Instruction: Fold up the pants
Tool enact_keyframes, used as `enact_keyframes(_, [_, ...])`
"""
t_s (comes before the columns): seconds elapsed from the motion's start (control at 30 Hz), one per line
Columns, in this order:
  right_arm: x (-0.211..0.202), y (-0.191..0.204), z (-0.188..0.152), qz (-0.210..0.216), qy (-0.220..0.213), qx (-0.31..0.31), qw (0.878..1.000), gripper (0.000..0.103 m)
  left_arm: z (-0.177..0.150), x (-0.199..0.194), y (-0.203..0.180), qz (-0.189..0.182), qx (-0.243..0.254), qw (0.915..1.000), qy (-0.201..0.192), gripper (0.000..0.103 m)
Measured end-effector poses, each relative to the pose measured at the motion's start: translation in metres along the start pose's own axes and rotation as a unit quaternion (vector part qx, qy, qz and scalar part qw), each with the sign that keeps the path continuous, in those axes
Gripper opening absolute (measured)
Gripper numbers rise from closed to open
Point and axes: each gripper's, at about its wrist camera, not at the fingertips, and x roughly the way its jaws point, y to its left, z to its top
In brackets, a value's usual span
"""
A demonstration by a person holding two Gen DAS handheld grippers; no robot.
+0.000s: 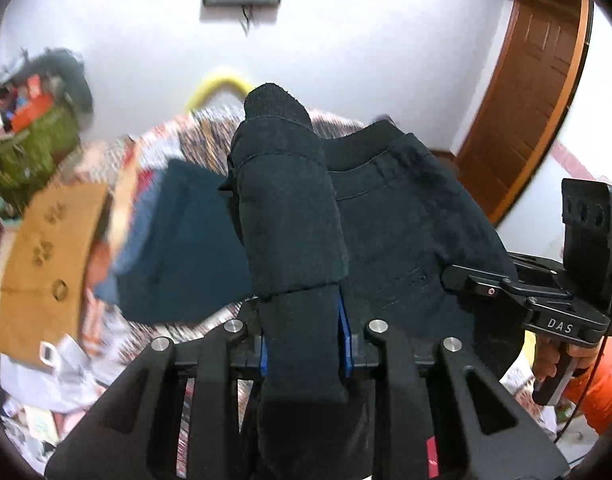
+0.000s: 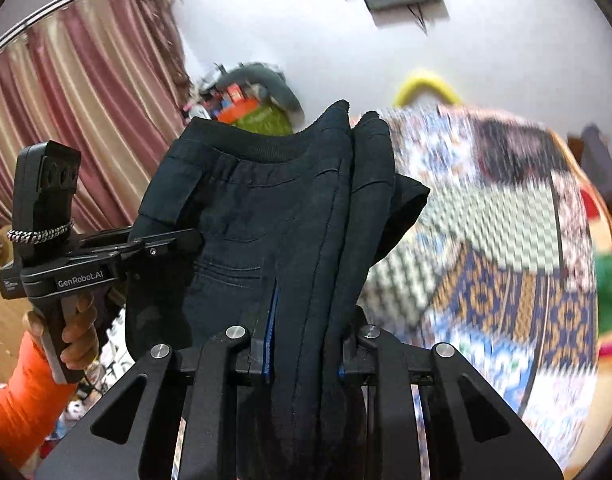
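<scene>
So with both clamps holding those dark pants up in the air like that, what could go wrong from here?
1. The left gripper pinches only a thick rolled bundle of the pants; layers could slip out.
2. The right gripper bites several stacked folds near a seam, so one layer may drop loose.
3. The patterned bedspread beneath is cluttered on one side with a brown garment, which the pants could land on.

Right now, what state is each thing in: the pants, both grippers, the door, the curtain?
pants: lifted, bunched, gripped at two spots
left gripper: shut on the pants
right gripper: shut on the pants
door: closed, as far as the left wrist view shows
curtain: drawn across, hanging in folds
bedspread: spread out under the pants, blurred
</scene>
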Motion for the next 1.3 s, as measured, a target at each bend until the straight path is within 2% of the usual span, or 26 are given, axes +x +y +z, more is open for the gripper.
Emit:
enact_keyframes(0.23, [0.029,0.016,0.046,0.005,-0.029,-0.036,0.999,0.020,0.035,-0.003,0.050,0.037,-0.010,0.9983,-0.044,0.025])
enact_keyframes(0.4, [0.073,0.022,0.070,0.003,-0.036,-0.047,0.998,0.020,0.052,0.020,0.091,0.055,-0.026,0.9971,-0.046,0.025])
enact_keyframes(0.6, [0.136,0.014,0.079,-0.002,-0.019,-0.037,0.999,0.020,0.059,0.077,0.148,0.064,-0.057,0.9962,-0.013,0.025])
enact_keyframes(0.83, [0.215,-0.011,0.069,-0.016,0.031,-0.010,0.999,0.020,0.040,0.159,0.193,0.090,-0.084,0.9919,0.032,0.025])
enact_keyframes(1.03, [0.268,-0.032,0.054,-0.035,0.080,0.020,0.996,0.020,0.019,0.227,0.227,0.082,-0.116,0.9862,0.084,0.026])
enact_keyframes(1.1, [0.281,-0.038,0.045,-0.054,0.105,0.018,0.993,0.022,0.011,0.246,0.234,0.086,-0.123,0.9833,0.103,0.029])
enact_keyframes(1.17, [0.293,-0.045,0.040,-0.086,0.137,0.013,0.987,0.026,0.005,0.257,0.235,0.100,-0.123,0.9817,0.105,0.042])
enact_keyframes(1.23, [0.296,-0.054,0.035,-0.096,0.157,0.028,0.983,0.034,0.001,0.258,0.236,0.106,-0.124,0.9814,0.100,0.051])
enact_keyframes(1.3, [0.291,-0.061,0.031,-0.092,0.161,0.041,0.982,0.036,0.000,0.255,0.238,0.110,-0.128,0.9805,0.101,0.058])
